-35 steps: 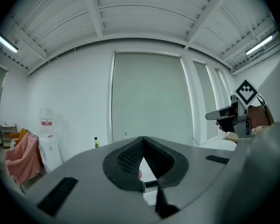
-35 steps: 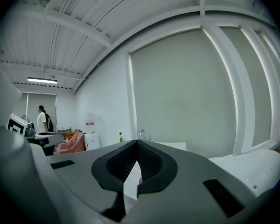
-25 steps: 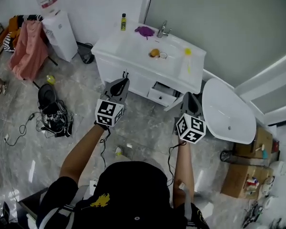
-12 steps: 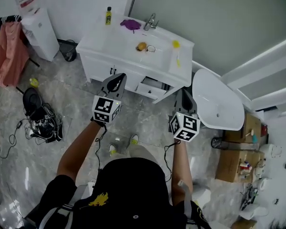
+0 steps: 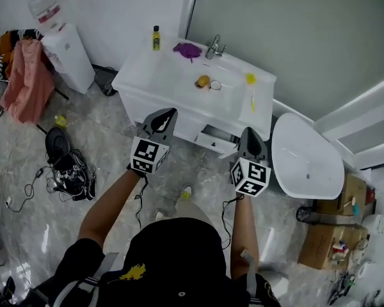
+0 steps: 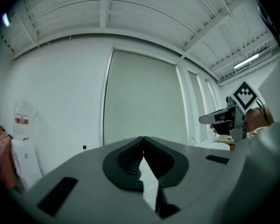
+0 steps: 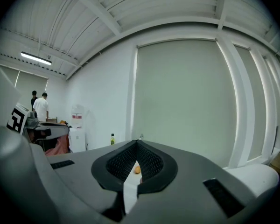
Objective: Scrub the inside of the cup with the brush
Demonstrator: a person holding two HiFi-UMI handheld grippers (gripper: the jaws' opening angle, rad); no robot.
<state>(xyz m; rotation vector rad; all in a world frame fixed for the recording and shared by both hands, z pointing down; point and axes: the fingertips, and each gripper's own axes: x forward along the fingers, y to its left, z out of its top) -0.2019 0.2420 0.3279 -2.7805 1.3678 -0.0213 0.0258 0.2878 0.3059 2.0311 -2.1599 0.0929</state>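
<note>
A white vanity (image 5: 150, 75) with a sink stands ahead in the head view. On its top lie a yellow brush (image 5: 251, 83), a small clear cup (image 5: 216, 86) and an orange object (image 5: 203, 80) beside the cup. My left gripper (image 5: 171, 112) and right gripper (image 5: 251, 131) are held out level in front of the vanity, both shut and empty, short of the countertop. In the left gripper view the jaws (image 6: 143, 137) meet at the tips. The right gripper's jaws (image 7: 136, 141) also touch, and the orange object (image 7: 137, 170) shows through the gap below them.
A yellow-green bottle (image 5: 156, 38), a purple cloth (image 5: 190, 48) and a faucet (image 5: 214, 45) sit at the vanity's back. A drawer (image 5: 216, 141) stands open below. Around it are a water dispenser (image 5: 67, 47), a white tub (image 5: 307, 162), floor cables (image 5: 70, 168) and cardboard boxes (image 5: 329, 238).
Both grippers have moved forward toward the vanity and now overlap its front in the head view. Their jaws stay shut and empty.
</note>
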